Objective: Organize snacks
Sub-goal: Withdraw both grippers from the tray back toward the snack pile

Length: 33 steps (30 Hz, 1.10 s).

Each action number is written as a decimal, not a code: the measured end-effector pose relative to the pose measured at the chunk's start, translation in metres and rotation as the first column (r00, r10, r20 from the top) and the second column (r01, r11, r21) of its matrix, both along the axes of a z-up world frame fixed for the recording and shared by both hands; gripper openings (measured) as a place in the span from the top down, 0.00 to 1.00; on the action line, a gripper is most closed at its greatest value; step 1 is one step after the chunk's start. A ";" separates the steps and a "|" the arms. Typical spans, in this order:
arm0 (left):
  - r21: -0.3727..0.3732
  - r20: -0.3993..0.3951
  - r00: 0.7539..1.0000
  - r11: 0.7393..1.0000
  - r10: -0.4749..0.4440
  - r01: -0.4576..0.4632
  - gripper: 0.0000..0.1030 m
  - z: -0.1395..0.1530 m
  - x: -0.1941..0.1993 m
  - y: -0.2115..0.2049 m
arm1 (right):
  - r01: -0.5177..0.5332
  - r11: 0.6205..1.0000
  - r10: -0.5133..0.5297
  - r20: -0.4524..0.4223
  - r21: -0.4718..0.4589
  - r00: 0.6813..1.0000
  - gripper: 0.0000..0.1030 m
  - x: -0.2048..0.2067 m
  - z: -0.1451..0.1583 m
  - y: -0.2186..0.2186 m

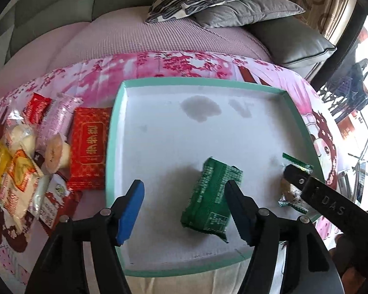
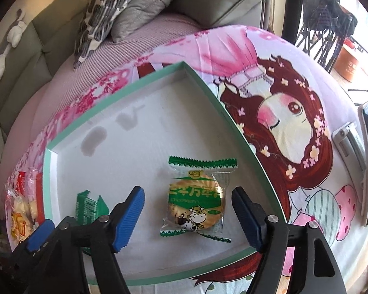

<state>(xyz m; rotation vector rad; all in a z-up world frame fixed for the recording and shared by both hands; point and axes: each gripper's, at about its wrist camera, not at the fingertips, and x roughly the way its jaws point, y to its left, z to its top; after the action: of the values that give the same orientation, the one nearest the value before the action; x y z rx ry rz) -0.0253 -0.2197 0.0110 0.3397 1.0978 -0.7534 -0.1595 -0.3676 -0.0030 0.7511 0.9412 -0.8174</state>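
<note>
We read little for certain: "DAS" stands in raised letters on the black body of the right gripper (image 1: 297,175) where it enters the left wrist view at four o'clock. The red packet (image 1: 89,148) carries gold characters in a frame, and the biscuit packet (image 2: 197,199) bears green-banded characters and a cartoon cow; the fine print on the green packet (image 1: 209,197) is too small to read.

We count two snacks in the mint-rimmed tray (image 1: 115,125): the green packet near six o'clock and the biscuit packet at about four o'clock. Outside, at nine o'clock, lies a pile of loose snacks (image 1: 24,161), overlapping too much to count.

The left gripper (image 1: 185,209) has its blue pads apart, one just beside the green packet without pressing it. The right gripper's pads are likewise apart, either side of the biscuit packet, clear of it.
</note>
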 end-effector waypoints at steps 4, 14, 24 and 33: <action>0.033 0.034 0.998 0.998 0.052 -0.053 0.33 0.002 0.007 0.006 | -0.005 1.000 0.005 0.003 -0.014 1.000 0.23 0.000 0.003 0.001; 0.104 0.087 0.975 0.972 0.204 -0.213 0.32 -0.003 0.032 0.029 | -0.033 0.999 0.032 -0.019 -0.041 0.999 0.01 0.003 0.003 0.005; 0.126 0.061 0.950 0.941 0.307 -0.313 0.32 -0.008 0.044 0.043 | -0.069 0.995 0.070 0.015 -0.075 0.997 0.00 0.006 0.007 0.009; 0.079 0.061 0.931 0.928 0.360 -0.364 0.32 0.002 0.053 0.064 | -0.147 0.982 0.149 0.006 -0.116 0.989 0.00 0.021 0.017 0.022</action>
<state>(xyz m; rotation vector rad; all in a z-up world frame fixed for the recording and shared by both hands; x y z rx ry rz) 0.0281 -0.1556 0.0126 0.2178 1.1133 -0.3667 -0.1386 -0.3461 0.0145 0.5790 0.9176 -0.7284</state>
